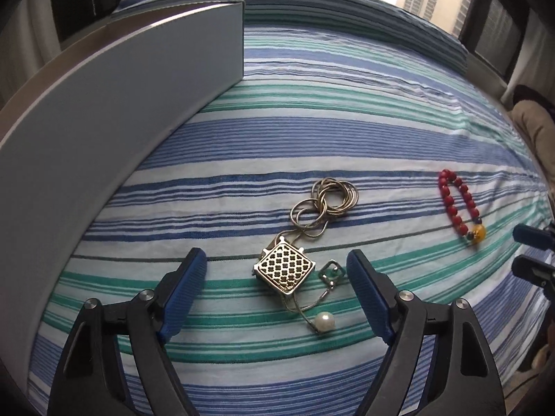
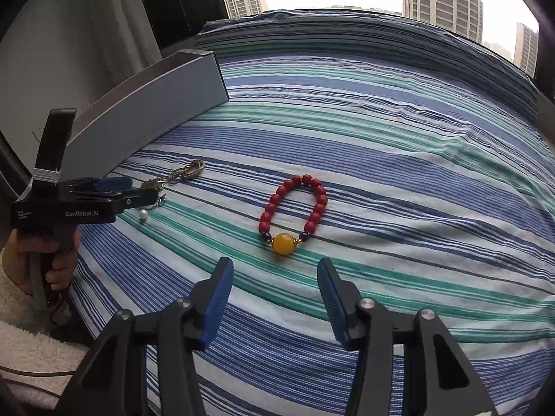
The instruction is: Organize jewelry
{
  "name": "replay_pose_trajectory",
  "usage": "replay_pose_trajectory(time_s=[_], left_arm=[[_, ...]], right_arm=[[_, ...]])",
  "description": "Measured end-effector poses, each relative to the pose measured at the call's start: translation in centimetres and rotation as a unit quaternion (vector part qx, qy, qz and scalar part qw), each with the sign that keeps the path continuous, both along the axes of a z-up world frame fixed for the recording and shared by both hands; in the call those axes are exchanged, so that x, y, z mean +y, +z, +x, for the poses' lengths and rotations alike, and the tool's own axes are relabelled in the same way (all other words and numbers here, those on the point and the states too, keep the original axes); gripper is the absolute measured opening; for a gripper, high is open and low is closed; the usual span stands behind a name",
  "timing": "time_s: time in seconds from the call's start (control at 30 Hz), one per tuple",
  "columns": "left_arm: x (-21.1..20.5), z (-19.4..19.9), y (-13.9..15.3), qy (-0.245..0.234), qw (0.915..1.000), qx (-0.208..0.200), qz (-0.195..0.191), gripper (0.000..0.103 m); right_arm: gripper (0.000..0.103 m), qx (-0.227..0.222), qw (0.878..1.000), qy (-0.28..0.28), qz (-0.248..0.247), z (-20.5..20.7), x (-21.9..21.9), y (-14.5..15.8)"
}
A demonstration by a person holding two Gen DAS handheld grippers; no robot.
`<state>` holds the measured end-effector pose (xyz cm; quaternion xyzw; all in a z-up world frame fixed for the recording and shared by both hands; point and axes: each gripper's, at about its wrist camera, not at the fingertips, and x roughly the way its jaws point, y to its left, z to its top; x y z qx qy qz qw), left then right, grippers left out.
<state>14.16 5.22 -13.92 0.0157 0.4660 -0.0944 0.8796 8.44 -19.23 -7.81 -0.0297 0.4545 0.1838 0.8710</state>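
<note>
A gold necklace with a square lattice pendant (image 1: 283, 270) lies on the striped cloth, its coiled chain (image 1: 324, 201) beyond it and a pearl (image 1: 324, 322) nearer. My left gripper (image 1: 277, 270) hangs open over the pendant, one blue pad on each side, not touching it. A red bead bracelet (image 2: 295, 208) with a yellow bead (image 2: 283, 243) lies just ahead of my right gripper (image 2: 275, 274), which stands open with nothing between its fingers. The bracelet (image 1: 459, 204) also shows at the right in the left wrist view. The necklace (image 2: 173, 176) sits under the left gripper (image 2: 114, 187) in the right wrist view.
A long grey-blue box (image 1: 104, 111) lies along the left side of the striped cloth (image 1: 347, 138). A hand in a fleecy white sleeve (image 2: 27, 277) holds the left gripper's handle. Windows and tall buildings lie beyond the far edge.
</note>
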Motion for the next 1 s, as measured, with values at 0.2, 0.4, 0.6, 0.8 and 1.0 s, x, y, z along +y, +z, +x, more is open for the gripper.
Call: replay_pose_trajectory(time_s=[0.2,0.4,0.6,0.8,1.0], left_arm=[[1.3,-0.7,0.3,0.000,0.9983,0.001,-0.058,0.033],[3.6,-2.1,1.2,0.022,0.9959,0.006,-0.088,0.033],[5.4,-3.7,1.9,0.038,0.9948,0.009,-0.094,0.033],[5.7,-4.3,2.5,0.034,0.9942,0.009,-0.101,0.033],[7.4,-5.3,5.7,0.041,0.9901,-0.010,-0.134,0.033]], right_arm=[[0.051,0.005,0.999,0.034,-0.003,0.8,-0.6,0.5],[0.051,-0.019,0.980,0.190,-0.061,2.5,2.7,0.6],[0.051,0.035,0.952,0.276,-0.126,5.1,3.9,-2.8],[0.017,0.054,0.954,0.265,-0.129,5.5,2.6,-2.1],[0.017,0.065,0.973,0.220,-0.016,4.8,1.2,2.1]])
